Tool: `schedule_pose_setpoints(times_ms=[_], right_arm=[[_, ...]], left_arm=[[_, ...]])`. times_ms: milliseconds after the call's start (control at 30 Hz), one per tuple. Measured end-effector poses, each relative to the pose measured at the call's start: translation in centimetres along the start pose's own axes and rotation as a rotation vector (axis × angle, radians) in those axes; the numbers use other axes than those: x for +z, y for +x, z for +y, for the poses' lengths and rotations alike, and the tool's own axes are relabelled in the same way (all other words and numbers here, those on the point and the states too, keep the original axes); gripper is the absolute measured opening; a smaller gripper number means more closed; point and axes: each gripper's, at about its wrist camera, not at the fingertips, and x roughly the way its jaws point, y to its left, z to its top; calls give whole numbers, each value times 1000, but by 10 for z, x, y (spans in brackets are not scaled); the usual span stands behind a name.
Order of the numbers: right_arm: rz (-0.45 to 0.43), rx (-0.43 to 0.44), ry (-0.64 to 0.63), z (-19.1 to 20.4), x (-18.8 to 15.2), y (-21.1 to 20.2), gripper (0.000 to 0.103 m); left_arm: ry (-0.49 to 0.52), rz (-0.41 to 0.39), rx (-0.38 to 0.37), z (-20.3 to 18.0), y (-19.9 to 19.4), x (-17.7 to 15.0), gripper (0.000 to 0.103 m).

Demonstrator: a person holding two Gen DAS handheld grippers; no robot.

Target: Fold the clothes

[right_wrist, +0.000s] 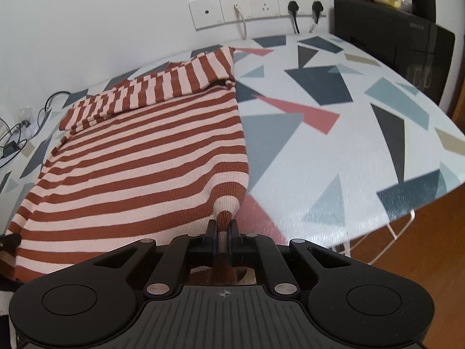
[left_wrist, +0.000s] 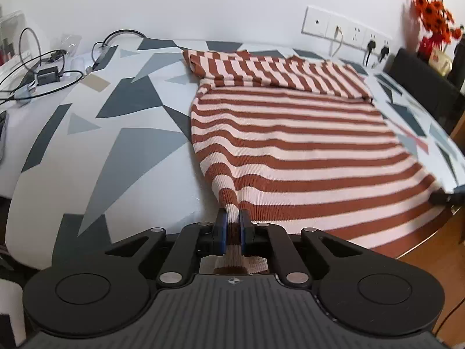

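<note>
Now we have both claws pinched tight on the striped sweater. Our left gripper clamps a bunched bit of the hem at the garment's near left corner, and the cloth rises from the table in a narrow ridge into the blue-padded jaws, with a tail of it showing behind them. Our right gripper grips the near right corner the same way, a brown stripe squeezed between its black fingers.

Outward from the claws, the sweater lies flat across the middle of the table, its brown and pale pink stripes running side to side. Its far end is folded over, so a band of stripes runs crosswise near the far edge. In the left wrist view the near hem hangs just over the near edge.

The table wears a white cover with grey, dark blue and pink triangles. At its far left corner lie black cables and a small black box. Wall sockets sit above the far edge, two with black plugs. A black appliance stands at the far right corner; we think it is a microwave, though the view is warped. Orange flowers stand beyond it.
</note>
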Motion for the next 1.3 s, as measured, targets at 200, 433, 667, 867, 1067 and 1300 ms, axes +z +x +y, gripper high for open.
schedule_pose_setpoints(times_ms=[200, 433, 667, 867, 1067, 1300], right_arm=[[14, 33, 3, 7, -2, -30, 6], [7, 44, -93, 17, -21, -80, 6], [-57, 46, -71, 33, 2, -79, 6], [-161, 49, -43, 44, 58, -78, 6], [-236, 81, -14, 52, 120, -61, 6], [-286, 104, 50, 52, 179, -24, 6]], left_arm=[[9, -50, -67, 4, -35, -12, 9], [-57, -54, -136, 20, -57, -28, 9], [-11, -101, -111, 18, -55, 5, 8], [-30, -190, -114, 17, -53, 52, 7], [-118, -175, -92, 31, -19, 105, 6], [-108, -241, -29, 28, 3, 163, 6]])
